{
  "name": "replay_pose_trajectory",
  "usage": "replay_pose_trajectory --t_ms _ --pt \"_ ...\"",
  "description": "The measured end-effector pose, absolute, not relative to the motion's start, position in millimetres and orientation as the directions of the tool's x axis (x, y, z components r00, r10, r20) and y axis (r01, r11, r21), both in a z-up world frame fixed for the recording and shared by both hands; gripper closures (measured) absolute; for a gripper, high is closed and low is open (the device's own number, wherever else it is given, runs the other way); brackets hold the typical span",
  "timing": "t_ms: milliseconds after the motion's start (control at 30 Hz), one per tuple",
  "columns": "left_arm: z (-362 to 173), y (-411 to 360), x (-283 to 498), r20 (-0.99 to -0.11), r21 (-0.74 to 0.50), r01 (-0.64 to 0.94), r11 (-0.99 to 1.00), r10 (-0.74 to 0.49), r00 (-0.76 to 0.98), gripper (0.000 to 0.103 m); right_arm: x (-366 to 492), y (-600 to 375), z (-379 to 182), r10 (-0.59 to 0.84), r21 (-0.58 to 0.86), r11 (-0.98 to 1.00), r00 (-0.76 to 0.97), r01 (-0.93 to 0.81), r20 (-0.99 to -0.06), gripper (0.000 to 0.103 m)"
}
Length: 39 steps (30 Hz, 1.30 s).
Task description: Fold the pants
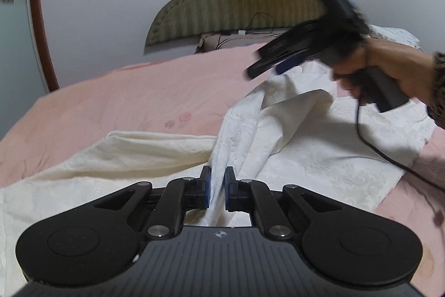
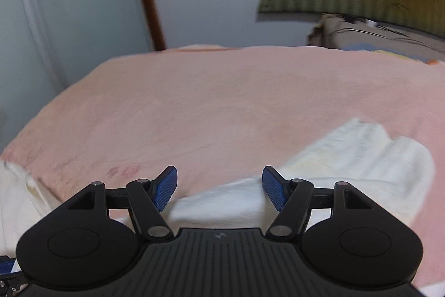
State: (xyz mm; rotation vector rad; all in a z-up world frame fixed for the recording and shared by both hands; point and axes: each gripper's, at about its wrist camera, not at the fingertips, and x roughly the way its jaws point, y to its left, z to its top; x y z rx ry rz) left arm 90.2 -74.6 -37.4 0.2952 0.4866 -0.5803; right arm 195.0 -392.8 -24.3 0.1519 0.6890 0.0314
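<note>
**White pants pinched by left gripper, right gripper spread above the bed**

In the left wrist view, a raised ridge of the white pants (image 1: 278, 130) is clamped between the blue pads of the left gripper (image 1: 217, 189) at the lower centre of the frame. From there the fabric is spread across the pink bedspread (image 1: 125, 96) toward the lower left and the right. At the upper right, the right gripper (image 1: 262, 66) is seen blurred above the cloth, held by a hand (image 1: 389, 66).

In the right wrist view, the right gripper (image 2: 219, 185) is seen with jaws spread wide and nothing pressed between them. The pants (image 2: 361, 157) lie below and to the lower right.
</note>
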Motion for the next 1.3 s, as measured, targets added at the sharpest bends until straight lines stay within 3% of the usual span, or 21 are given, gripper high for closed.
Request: replay_pose_trajectory --t_ms 100,133,167,333,467,633,833,967,1133,1200,1300 --pt "-40 -79 85 -0.495 0.158 0.596 0.788 -0.459 0.738 0.097 199 -359 -25 0.064 0.024 0.998 0.762 -0.063 -0.644 0.033" --pt "-39 -79 82 -0.486 0.163 0.605 0.779 -0.47 0.737 0.097 197 -348 -26 0.037 -0.036 0.996 0.762 -0.079 -0.646 0.026" --pt "-38 -79 77 -0.476 0.172 0.62 0.766 -0.486 0.733 0.097 196 -341 -27 0.0 -0.101 0.991 0.76 -0.086 -0.649 0.022" --pt "-41 -79 50 -0.454 0.232 0.708 0.668 -0.569 0.686 0.097 165 -324 -43 -0.292 -0.519 0.847 0.716 -0.114 -0.634 0.022" --pt "-50 -74 43 -0.489 0.215 0.761 0.613 -0.607 0.627 0.097 110 -327 -51 -0.388 -0.633 0.751 0.651 -0.188 -0.652 0.012" --pt "-59 -76 44 -0.516 0.212 0.781 0.587 -0.612 0.6 0.098 51 -351 -55 -0.317 -0.503 0.84 0.571 -0.201 -0.757 0.012" --pt "-71 -87 48 -0.549 0.235 0.773 0.59 -0.576 0.606 0.097 54 -383 -8 -0.095 -0.122 0.992 0.764 0.021 -0.638 0.012" --pt "-75 -84 47 -0.557 0.239 0.768 0.594 -0.564 0.61 0.096 111 -377 -5 -0.145 -0.157 0.986 0.788 0.062 -0.598 0.012" --pt "-76 -82 50 -0.556 0.22 0.767 0.603 -0.569 0.606 0.094 200 -379 -31 -0.191 -0.172 0.98 0.707 0.099 -0.681 0.013" --pt "-78 -81 49 -0.552 0.217 0.77 0.601 -0.575 0.604 0.087 228 -393 -43 -0.192 -0.116 0.981 0.667 0.157 -0.72 0.013" --pt "-80 -80 48 -0.549 0.209 0.774 0.598 -0.583 0.599 0.087 260 -418 -61 -0.183 -0.026 0.966 0.61 0.257 -0.771 0.013"
